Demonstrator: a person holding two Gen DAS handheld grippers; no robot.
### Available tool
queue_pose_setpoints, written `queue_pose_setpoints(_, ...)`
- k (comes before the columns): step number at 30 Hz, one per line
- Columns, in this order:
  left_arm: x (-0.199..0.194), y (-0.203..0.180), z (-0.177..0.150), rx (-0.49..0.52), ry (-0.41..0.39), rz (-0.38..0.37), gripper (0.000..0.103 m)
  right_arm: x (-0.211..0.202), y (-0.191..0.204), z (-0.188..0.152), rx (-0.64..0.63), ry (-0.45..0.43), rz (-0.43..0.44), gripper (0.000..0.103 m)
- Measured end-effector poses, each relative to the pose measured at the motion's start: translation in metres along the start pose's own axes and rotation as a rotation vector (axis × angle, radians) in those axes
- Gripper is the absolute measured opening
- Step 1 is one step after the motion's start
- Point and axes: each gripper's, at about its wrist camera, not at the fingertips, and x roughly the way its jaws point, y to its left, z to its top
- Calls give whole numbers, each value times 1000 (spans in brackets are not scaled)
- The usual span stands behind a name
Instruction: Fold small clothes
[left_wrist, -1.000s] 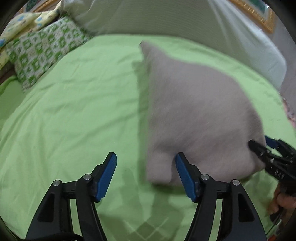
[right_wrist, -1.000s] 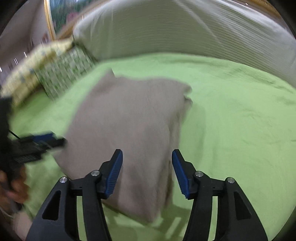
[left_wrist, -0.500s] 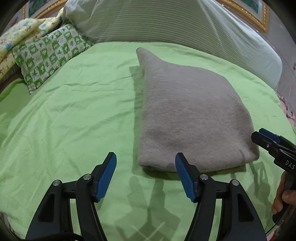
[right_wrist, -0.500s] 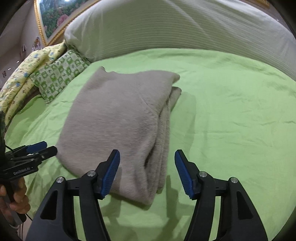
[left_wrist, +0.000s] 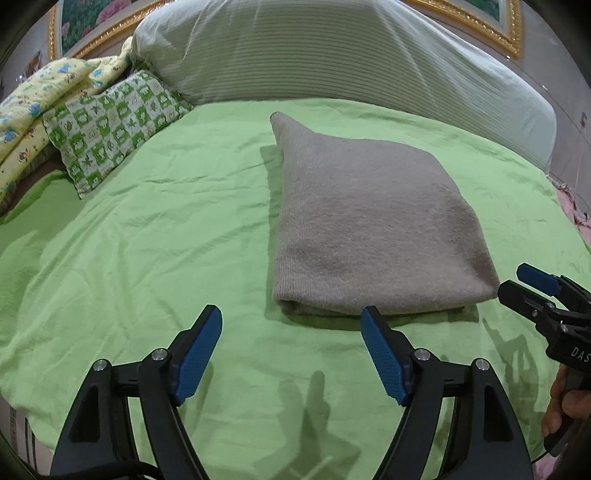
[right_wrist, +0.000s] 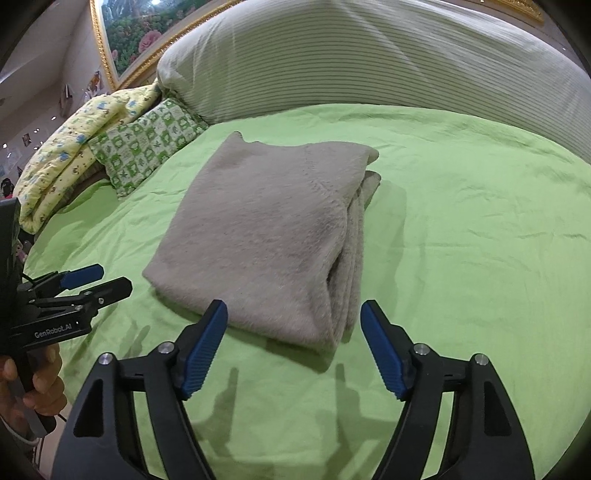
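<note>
Bedding I see beyond the work area.
Green sheet (left_wrist: 155, 229); green-checked pillow (left_wrist: 110, 125) beside yellow quilt (left_wrist: 40, 99); striped bolster (right_wrist: 369, 62); gilt-framed picture (right_wrist: 136, 37).

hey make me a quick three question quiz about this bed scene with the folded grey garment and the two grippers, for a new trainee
1. True or false: the left hand-held gripper is clamped on the grey folded garment.
2. Which lies nearest the green patterned pillow? A) yellow printed quilt B) right hand-held gripper C) grey folded garment
3. Fill in: the garment's stacked layer edges show in the right wrist view on its ____ side.

Key:
1. False; both grippers are open and clear of it.
2. A
3. right
</note>
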Motion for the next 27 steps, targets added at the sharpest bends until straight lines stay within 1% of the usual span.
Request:
queue_pose_setpoints(1,-1,0,0,2,-3,1,80,-2,1,-2,-2,-3,3,78)
queue_pose_setpoints(5,-9,-4,0,20,-24,6,80,-4,3,-4,-6,0,12,79)
queue_pose_setpoints(9,-22,-8,6,46,-70,24,82,-10,6,0,-19,-15,24,80)
queue_pose_setpoints(10,-25,-9,8,50,-82,27,83,-12,6,0,-23,-21,26,81)
queue_pose_setpoints(13,-29,-10,16,62,-104,29,84,-17,9,4,-37,-45,27,88)
queue_pose_setpoints(17,-25,-12,18,72,-112,40,87,-20,11,7,-51,-69,30,91)
queue_pose_setpoints(22,-13,-8,11,58,-100,14,87,-18,12,6,-69,-78,32,96)
queue_pose_setpoints(27,1,-5,5,47,-98,-3,88,-12,9,3,-77,-89,23,97)
